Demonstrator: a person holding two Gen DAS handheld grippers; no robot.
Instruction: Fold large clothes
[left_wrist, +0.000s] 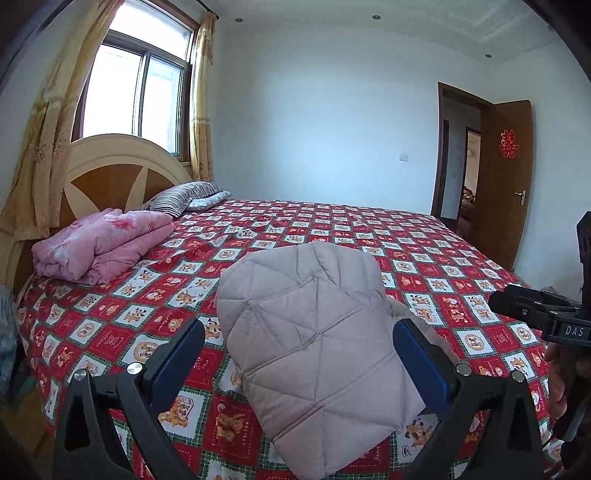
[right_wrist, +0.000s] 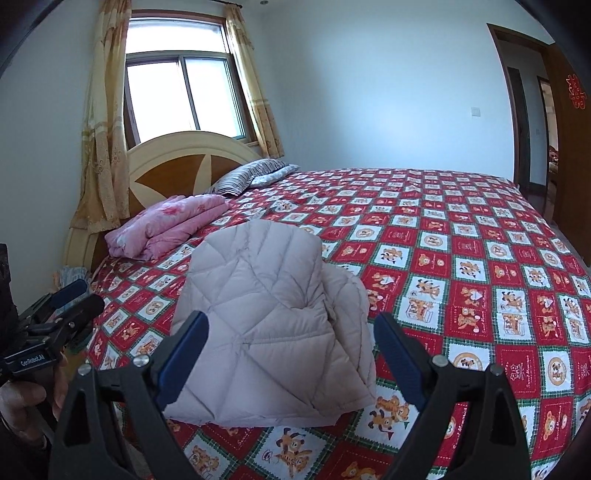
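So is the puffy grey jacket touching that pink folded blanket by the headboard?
Apart. In the right wrist view, patterned bedsheet shows plainly between the grey jacket and the pink blanket; the left wrist view shows the same gap.

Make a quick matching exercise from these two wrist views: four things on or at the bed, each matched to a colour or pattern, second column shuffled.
Column 1
1. quilted jacket
2. folded blanket
3. bedspread
4. pillow

Column 2
A. red checks with cartoon bears
B. dark and light stripes
C. pale grey-beige, folded
D. pink, near the headboard

Pairs: 1-C, 2-D, 3-A, 4-B
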